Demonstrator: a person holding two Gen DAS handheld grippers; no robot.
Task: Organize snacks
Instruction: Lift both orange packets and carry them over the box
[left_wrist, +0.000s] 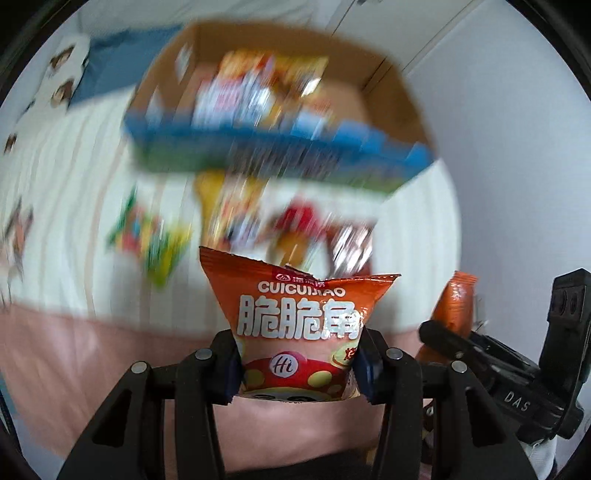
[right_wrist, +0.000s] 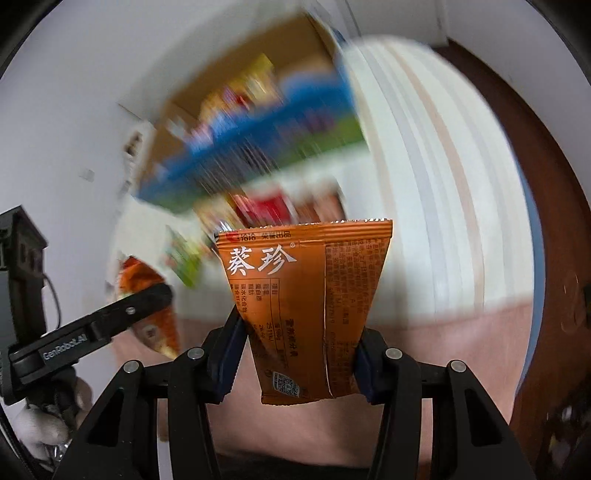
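Snack packets (left_wrist: 236, 218) lie before the cardboard box (left_wrist: 384, 92), blurred.

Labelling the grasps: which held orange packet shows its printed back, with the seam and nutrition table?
The packet in the right gripper, the plain orange packet; the left's red-orange packet shows its front.

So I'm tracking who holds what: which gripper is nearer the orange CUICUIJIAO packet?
Left. The left gripper is shut on the CUICUIJIAO packet. The right gripper is off to its side, apart, shut on a brown packet.
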